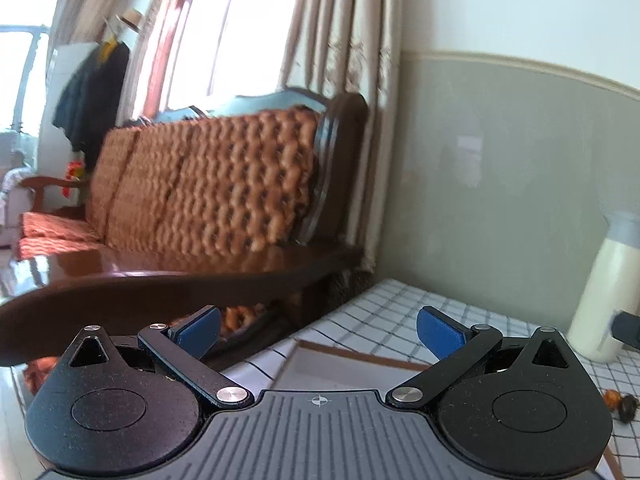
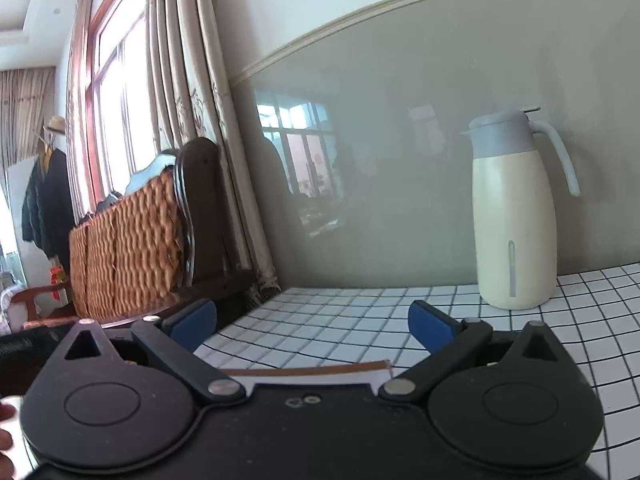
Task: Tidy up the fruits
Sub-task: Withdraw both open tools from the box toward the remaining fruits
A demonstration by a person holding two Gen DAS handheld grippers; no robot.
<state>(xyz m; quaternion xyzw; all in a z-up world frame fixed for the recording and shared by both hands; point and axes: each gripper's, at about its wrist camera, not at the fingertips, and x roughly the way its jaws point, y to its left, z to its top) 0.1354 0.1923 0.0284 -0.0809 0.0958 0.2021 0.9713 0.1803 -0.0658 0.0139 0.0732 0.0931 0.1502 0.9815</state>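
My left gripper is open and empty, held above the near left corner of a table with a white checked cloth. A wood-rimmed tray lies just below and ahead of it. A small orange and dark fruit piece lies on the cloth at the right edge. My right gripper is open and empty above the same cloth, with the tray's brown rim just under it. No fruit shows in the right wrist view.
A cream thermos jug stands at the back right against the grey wall; it also shows in the left wrist view. A wooden sofa with woven orange cushions stands left of the table, with curtains behind.
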